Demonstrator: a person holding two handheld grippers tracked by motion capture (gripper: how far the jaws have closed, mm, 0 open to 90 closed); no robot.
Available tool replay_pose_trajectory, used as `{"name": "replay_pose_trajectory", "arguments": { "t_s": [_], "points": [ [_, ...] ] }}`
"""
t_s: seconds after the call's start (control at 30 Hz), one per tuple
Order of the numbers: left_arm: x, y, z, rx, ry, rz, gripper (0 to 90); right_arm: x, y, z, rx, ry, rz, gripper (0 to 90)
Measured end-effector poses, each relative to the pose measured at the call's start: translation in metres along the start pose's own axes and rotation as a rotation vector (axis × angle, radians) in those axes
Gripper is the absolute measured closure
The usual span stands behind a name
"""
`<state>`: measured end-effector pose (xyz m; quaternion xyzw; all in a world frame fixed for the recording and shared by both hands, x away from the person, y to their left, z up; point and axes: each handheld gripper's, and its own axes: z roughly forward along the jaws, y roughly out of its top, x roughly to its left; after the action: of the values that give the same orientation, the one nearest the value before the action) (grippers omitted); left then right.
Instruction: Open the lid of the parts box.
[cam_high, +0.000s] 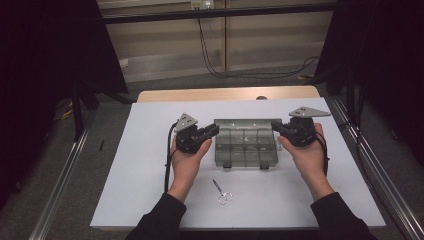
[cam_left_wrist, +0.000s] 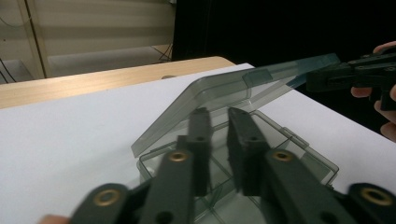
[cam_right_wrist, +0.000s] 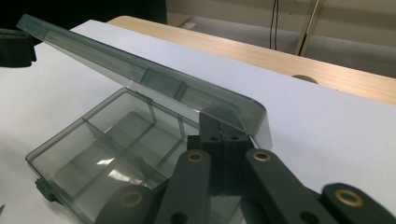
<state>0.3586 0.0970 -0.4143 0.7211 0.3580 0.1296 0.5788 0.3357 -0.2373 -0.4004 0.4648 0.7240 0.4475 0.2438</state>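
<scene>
Tabletop (cam_high: 150, 150) of pale wood, overlaid with a large white sheet, carries everything in the high view. Near its middle sits the smoky transparent plastic compartment box (cam_high: 245, 147), a shallow rectangular organiser split by thin dividers into several cells. Its hinged clear lid (cam_right_wrist: 140, 77) is lifted and tilted above the base, still joined along the far edge, with a wedge of air between lid and cells on the near side.

At the box's right end, the right gripper (cam_high: 278, 128), black with a grey three-cornered plate, has its jaws pressed together on the lid's corner edge, holding it raised; the right gripper view shows the two pads meeting on the lid rim. At the box's left end, the left gripper (cam_high: 212, 131) has its jaws slightly parted, aimed over the near left cells beneath the lid; the left gripper view shows a narrow gap between them and nothing clamped.

Small metal scissors (cam_high: 220, 191) lie closed on the sheet nearer the person, between the forearms, well apart from the box.
</scene>
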Motion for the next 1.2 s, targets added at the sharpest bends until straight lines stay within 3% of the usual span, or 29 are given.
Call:
{"name": "replay_pose_trajectory", "arguments": {
  "t_s": [0.13, 0.27, 0.33, 0.37, 0.4, 0.47, 0.57, 0.63, 0.7, 0.8, 0.97, 1.2],
  "points": [
    [0.006, -0.002, -0.004, 0.013, 0.019, 0.024, 48.0, 0.000, 0.004, 0.000, -0.008, 0.016, 0.016, 90.0],
    [0.008, -0.001, 0.005, 0.046, 0.058, -0.009, 3.8, -0.001, 0.008, 0.000, -0.009, 0.013, 0.022, 90.0],
    [0.009, -0.001, 0.009, 0.050, 0.057, -0.023, 0.0, -0.001, 0.010, 0.001, -0.011, 0.010, 0.022, 90.0],
    [0.010, 0.000, 0.012, 0.064, 0.064, -0.022, 0.0, -0.001, 0.011, 0.002, -0.013, 0.009, 0.019, 90.0],
    [0.011, 0.000, 0.017, 0.078, 0.042, -0.034, 0.0, -0.001, 0.012, 0.002, -0.011, 0.011, 0.020, 90.0],
    [0.011, -0.001, 0.022, 0.097, 0.067, -0.013, 0.0, -0.001, 0.013, 0.003, -0.012, 0.006, 0.012, 90.0],
    [0.009, 0.000, 0.031, 0.118, 0.110, 0.014, 7.4, -0.001, 0.015, 0.005, -0.012, 0.003, 0.009, 90.0],
    [0.008, 0.001, 0.034, 0.123, 0.127, 0.027, 15.6, -0.002, 0.016, 0.006, -0.015, -0.001, 0.009, 90.0],
    [0.007, 0.003, 0.038, 0.132, 0.188, 0.028, 23.5, -0.002, 0.017, 0.006, -0.013, -0.004, 0.016, 90.0],
    [0.008, 0.005, 0.042, 0.124, 0.233, 0.036, 38.7, -0.003, 0.019, 0.008, -0.016, -0.010, 0.013, 90.0],
    [0.009, 0.006, 0.047, 0.117, 0.220, 0.044, 50.2, -0.005, 0.021, 0.009, -0.019, -0.016, 0.013, 90.0],
    [0.012, 0.011, 0.049, 0.103, 0.222, 0.024, 65.4, -0.006, 0.025, 0.011, -0.022, -0.023, 0.005, 90.0]
  ]
}}
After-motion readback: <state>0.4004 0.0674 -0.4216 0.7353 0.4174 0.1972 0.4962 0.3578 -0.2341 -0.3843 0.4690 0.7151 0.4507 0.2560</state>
